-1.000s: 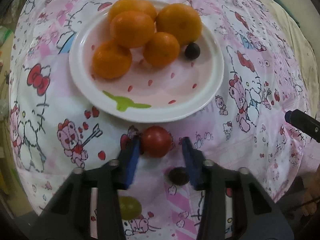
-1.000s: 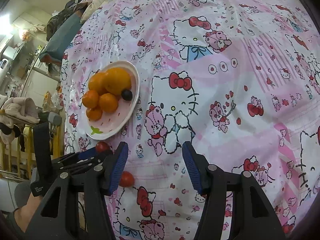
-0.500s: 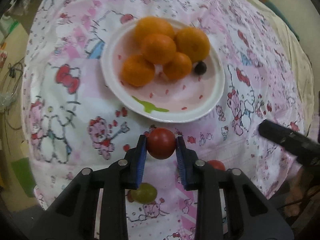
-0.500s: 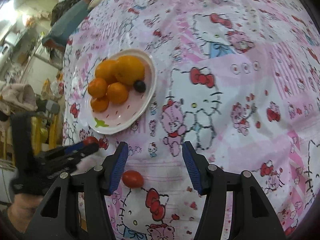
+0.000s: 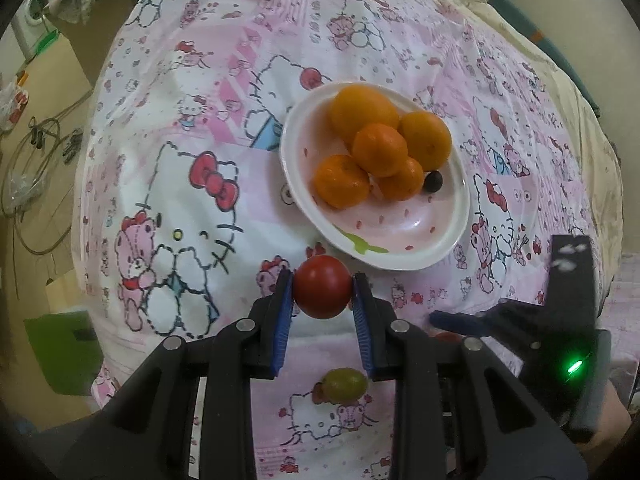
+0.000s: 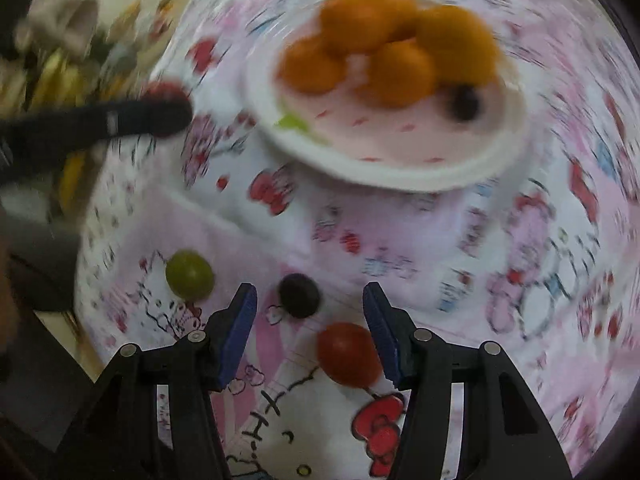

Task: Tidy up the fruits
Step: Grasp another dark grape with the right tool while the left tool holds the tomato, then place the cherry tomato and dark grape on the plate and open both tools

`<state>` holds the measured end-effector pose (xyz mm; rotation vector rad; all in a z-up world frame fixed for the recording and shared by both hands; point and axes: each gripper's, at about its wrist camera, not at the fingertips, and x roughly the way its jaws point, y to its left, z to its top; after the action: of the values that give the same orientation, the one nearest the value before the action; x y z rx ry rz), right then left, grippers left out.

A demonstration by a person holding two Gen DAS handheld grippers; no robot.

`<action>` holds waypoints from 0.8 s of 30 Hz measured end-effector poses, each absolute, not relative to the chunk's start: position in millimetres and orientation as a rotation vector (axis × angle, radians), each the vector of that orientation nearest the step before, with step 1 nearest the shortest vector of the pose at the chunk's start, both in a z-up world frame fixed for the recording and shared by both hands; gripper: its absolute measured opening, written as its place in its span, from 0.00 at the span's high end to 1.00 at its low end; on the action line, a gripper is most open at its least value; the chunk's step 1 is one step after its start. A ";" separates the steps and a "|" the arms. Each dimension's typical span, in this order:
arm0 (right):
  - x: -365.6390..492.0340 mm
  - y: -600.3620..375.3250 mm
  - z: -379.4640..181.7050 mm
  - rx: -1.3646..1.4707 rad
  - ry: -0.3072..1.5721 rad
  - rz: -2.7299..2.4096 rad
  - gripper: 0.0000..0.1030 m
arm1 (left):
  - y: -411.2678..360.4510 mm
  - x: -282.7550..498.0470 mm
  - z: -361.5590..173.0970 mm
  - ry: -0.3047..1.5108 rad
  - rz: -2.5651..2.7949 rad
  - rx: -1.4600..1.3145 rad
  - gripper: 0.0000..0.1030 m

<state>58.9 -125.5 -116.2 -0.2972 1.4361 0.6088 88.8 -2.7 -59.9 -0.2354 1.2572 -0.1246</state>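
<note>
Left claw (image 5: 323,293) clamped on tomato (image 5: 323,292), held above cloth just short of plate (image 5: 448,248). Right claw (image 6: 310,312) apart around grape (image 6: 299,295). Risks: round tomato slipping from pads; rolling off plate on release; right view blurred, misgrasp likely.

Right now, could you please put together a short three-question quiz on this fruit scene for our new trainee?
1. True or false: the left gripper is shut on the red tomato.
2. How many oranges lie on the plate? A) three B) five C) seven
3. Fill in: between the open fingers of the right gripper lie a second tomato and a dark ____, with a green grape to the left outside them.

Key: 1 true; 2 B; 3 grape.
</note>
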 end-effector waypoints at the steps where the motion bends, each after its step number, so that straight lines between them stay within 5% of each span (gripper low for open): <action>1: 56.5 -119.8 -118.0 -0.348 1.424 0.606 0.47 | 1.6 87.8 -59.5 1.254 -0.121 -0.238 0.76; 5: 54.3 -110.1 -120.6 -0.422 1.403 0.605 0.61 | 10.6 87.0 -60.2 1.252 -0.112 -0.249 0.76; 7: 56.7 -108.9 -119.2 -0.418 1.402 0.608 0.78 | 14.2 87.3 -60.8 1.253 -0.106 -0.254 0.76; 24: 114.1 -203.5 -62.4 0.103 1.301 0.525 0.78 | -2.7 94.3 -59.6 1.234 -0.103 -0.206 0.76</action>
<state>114.0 -203.5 -62.4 0.1028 1.3008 0.5246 94.3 -2.7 -59.6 -0.2061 1.2335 -0.1035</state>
